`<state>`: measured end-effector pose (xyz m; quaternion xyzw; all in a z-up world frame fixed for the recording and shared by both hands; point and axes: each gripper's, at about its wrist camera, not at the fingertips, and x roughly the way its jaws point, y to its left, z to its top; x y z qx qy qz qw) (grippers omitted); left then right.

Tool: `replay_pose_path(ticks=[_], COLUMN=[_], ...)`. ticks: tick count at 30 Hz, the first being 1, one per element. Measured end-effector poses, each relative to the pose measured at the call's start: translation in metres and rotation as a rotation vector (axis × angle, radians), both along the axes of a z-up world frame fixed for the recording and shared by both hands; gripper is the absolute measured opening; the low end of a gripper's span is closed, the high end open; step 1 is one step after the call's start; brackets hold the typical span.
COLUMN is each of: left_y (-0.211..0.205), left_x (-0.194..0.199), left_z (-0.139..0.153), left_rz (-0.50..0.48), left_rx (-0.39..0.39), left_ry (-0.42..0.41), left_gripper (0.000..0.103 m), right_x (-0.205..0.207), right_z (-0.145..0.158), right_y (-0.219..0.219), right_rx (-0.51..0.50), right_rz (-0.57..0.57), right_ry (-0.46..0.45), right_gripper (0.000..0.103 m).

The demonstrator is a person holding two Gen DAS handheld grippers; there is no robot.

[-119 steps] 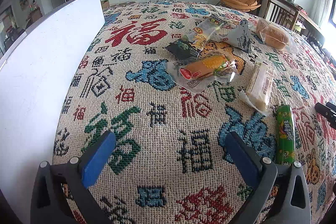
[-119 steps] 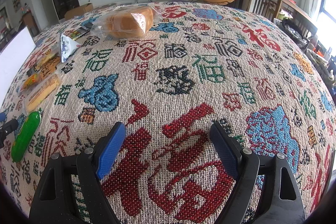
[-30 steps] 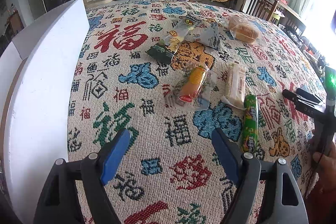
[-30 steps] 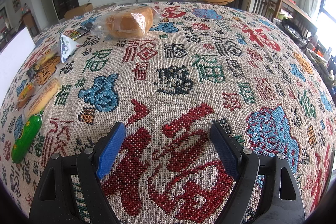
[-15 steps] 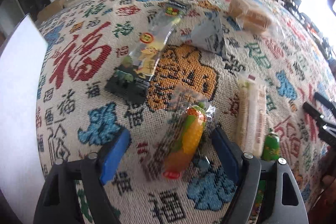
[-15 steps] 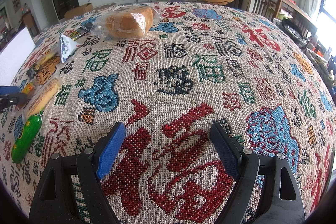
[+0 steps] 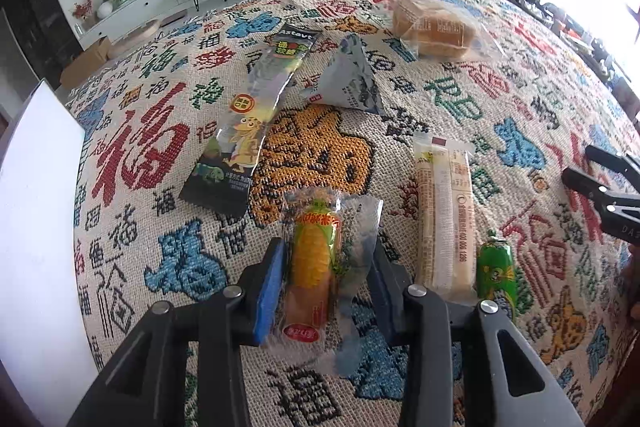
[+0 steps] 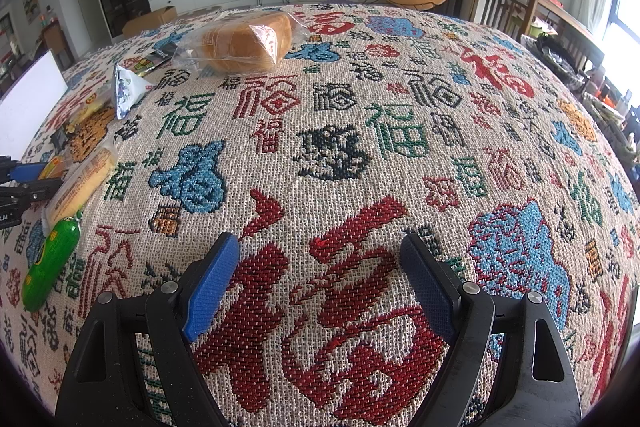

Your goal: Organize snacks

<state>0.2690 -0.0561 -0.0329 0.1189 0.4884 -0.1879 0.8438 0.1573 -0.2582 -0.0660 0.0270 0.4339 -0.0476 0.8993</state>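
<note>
Since the earlier frames the left gripper has travelled across the patterned cloth, its jaws now closing around the clear-wrapped yellow corn snack lying between its blue fingers.

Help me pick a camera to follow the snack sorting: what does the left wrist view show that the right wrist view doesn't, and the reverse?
Only the left wrist view shows the left gripper closing around the corn snack pack, plus the whole dark fish-print packet.

Only the right wrist view shows the right gripper open over bare tablecloth.

Both show the wrapped bread, grey triangular pouch, long cracker pack, green sausage and white board.
</note>
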Motion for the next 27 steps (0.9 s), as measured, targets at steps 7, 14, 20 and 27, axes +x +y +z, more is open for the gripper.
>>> replay_pose_path(ticks=[7, 14, 20, 27], left_y=[0.028, 0.055, 0.060, 0.063], left_x=[-0.028, -0.062, -0.078, -0.089], left_z=[0.017, 0.027, 0.032, 0.030], left_rz=[0.080, 0.152, 0.192, 0.211], left_rx=[-0.097, -0.156, -0.097, -0.074], left_ry=[-0.014, -0.036, -0.088, -0.113], left_gripper=[0.025, 0.018, 0.013, 0.013], right_x=[0.000, 0.000, 0.000, 0.000], right_z=[0.000, 0.000, 0.000, 0.000], right_y=[0.000, -0.001, -0.001, 0.000], right_rx=[0.000, 0.001, 0.001, 0.000], right_rz=[0.000, 0.000, 0.000, 0.000], right_ry=[0.000, -0.001, -0.001, 0.000], right_gripper=[0.085, 0.085, 0.085, 0.085])
